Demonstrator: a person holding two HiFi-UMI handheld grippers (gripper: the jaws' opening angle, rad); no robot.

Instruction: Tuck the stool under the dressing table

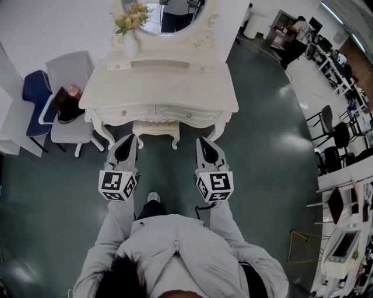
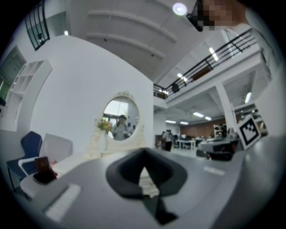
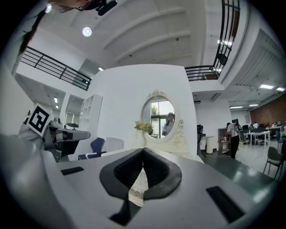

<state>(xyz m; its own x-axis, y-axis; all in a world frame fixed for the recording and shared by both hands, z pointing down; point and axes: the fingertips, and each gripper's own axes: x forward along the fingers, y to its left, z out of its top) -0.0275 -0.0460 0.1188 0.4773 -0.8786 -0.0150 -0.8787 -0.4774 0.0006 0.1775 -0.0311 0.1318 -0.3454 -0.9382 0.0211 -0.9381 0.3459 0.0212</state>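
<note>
The cream dressing table (image 1: 160, 87) with an oval mirror (image 1: 160, 14) stands straight ahead. The matching cream stool (image 1: 155, 129) sits mostly beneath it, between the front legs, with only its near edge showing. My left gripper (image 1: 126, 141) and right gripper (image 1: 207, 144) hover just short of the stool's two near corners, apart from it. Both are shut and hold nothing. The left gripper view shows the left gripper's (image 2: 145, 172) tips meeting below the mirror (image 2: 120, 117). In the right gripper view the right gripper's (image 3: 142, 172) tips meet the same way, with the mirror (image 3: 162, 117) behind.
A vase of flowers (image 1: 131, 23) stands on the table's back left. Left of the table are a grey chair (image 1: 70, 73), a blue chair (image 1: 36, 90) and a dark bag (image 1: 67, 105) on a seat. Office chairs (image 1: 332, 137) and people (image 1: 297, 32) are far right.
</note>
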